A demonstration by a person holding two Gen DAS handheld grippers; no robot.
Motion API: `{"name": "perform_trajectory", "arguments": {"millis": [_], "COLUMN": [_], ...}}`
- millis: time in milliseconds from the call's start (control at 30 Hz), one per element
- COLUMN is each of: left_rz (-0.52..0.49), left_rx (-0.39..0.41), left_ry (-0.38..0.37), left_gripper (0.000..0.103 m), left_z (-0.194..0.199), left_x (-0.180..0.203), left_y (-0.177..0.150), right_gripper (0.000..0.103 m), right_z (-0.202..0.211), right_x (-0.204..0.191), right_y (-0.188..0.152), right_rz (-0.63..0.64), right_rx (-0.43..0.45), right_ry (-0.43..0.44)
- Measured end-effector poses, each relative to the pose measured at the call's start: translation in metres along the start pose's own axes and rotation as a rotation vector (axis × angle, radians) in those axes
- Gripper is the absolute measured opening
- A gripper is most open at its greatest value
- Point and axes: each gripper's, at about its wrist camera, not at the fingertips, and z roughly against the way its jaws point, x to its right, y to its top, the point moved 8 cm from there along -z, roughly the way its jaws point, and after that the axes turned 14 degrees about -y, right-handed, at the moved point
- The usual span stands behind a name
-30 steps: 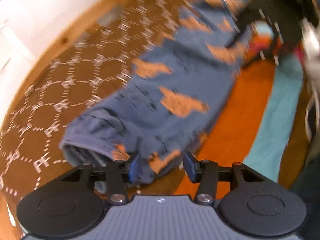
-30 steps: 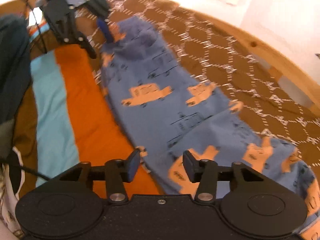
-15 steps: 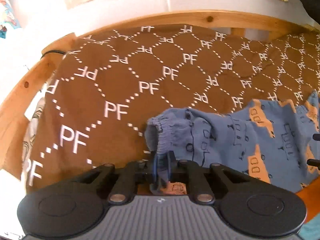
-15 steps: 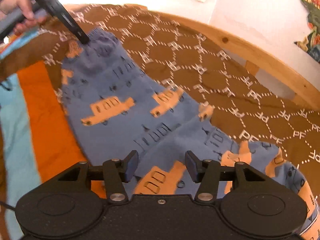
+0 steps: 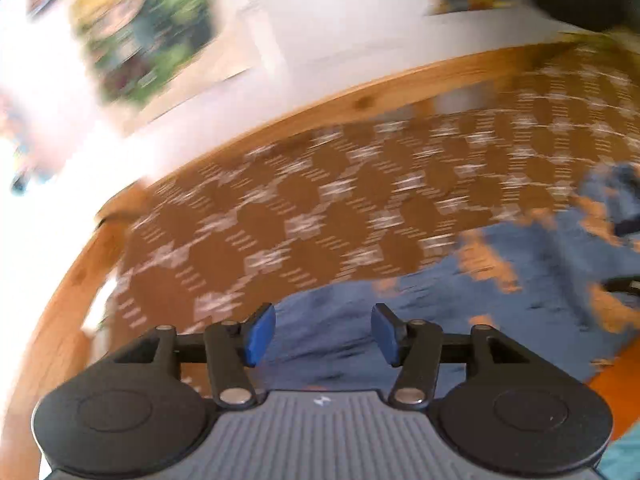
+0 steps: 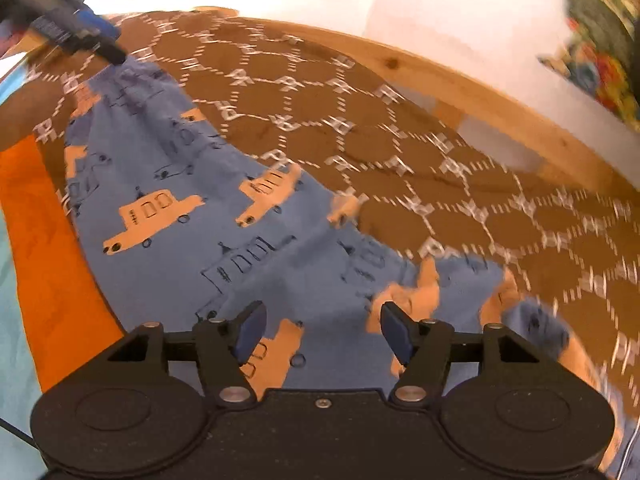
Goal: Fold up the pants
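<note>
Blue pants printed with orange cars lie flat and lengthwise on a brown patterned blanket. My right gripper hovers just above the leg end, its jaws opening, nothing pinched between them. In the blurred left wrist view my left gripper is opening over the waist end of the pants, with cloth below it but not gripped. From the right wrist view, my left gripper shows at the top left, just off the waistband.
A wooden bed rail curves round the far side, with a white wall and colourful pictures behind. An orange and turquoise striped cover lies along the near side of the pants.
My left gripper was shut on the waistband half a second ago; it has let go, opened and lifted away. My right gripper's jaws have widened and it has slid along the legs.
</note>
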Motion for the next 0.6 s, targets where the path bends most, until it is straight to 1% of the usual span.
{"name": "perform_trajectory", "arguments": {"millis": [33,67,100,133,167,233,333,400,467,533,567,600], "left_rz": [-0.014,-0.024,-0.032,-0.045,-0.074,-0.155,-0.276,-0.338,-0.391,-0.445,-0.474,-0.502], "left_rx": [0.005,0.009,0.012,0.019,0.037,0.044,0.031,0.044,0.051,0.040,0.029,0.020], "left_ry": [-0.054,-0.110,-0.166,-0.223,-0.290,-0.372,-0.423,-0.449,-0.461,-0.486,-0.494,-0.497], "left_gripper": [0.071,0.075,0.085,0.092,0.092,0.092,0.093,0.093,0.091,0.072,0.068,0.059], "left_z": [-0.006,-0.013,-0.021,-0.027,-0.035,-0.053,-0.076,-0.089,-0.098,-0.105,-0.108,-0.110], "left_x": [0.019,0.037,0.056,0.074,0.095,0.138,0.198,0.228,0.251,0.272,0.279,0.284], "left_y": [0.005,0.008,0.011,0.012,0.013,0.012,0.002,-0.002,-0.005,-0.009,-0.012,-0.014], "right_gripper": [0.068,0.073,0.076,0.080,0.083,0.085,0.086,0.085,0.081,0.076,0.070,0.067], "right_z": [0.002,0.007,0.013,0.020,0.027,0.042,0.055,0.057,0.056,0.052,0.049,0.045], "right_x": [0.007,0.014,0.025,0.037,0.049,0.074,0.113,0.134,0.146,0.151,0.154,0.156], "right_y": [-0.003,-0.006,-0.011,-0.017,-0.024,-0.043,-0.078,-0.097,-0.105,-0.106,-0.106,-0.106], "right_rz": [-0.039,-0.068,-0.098,-0.124,-0.155,-0.226,-0.346,-0.425,-0.457,-0.456,-0.467,-0.487], "right_rx": [-0.015,-0.020,-0.019,-0.018,-0.019,-0.036,-0.081,-0.116,-0.117,-0.108,-0.104,-0.101], "right_ry": [-0.009,-0.022,-0.048,-0.077,-0.105,-0.162,-0.235,-0.254,-0.249,-0.241,-0.227,-0.211]}}
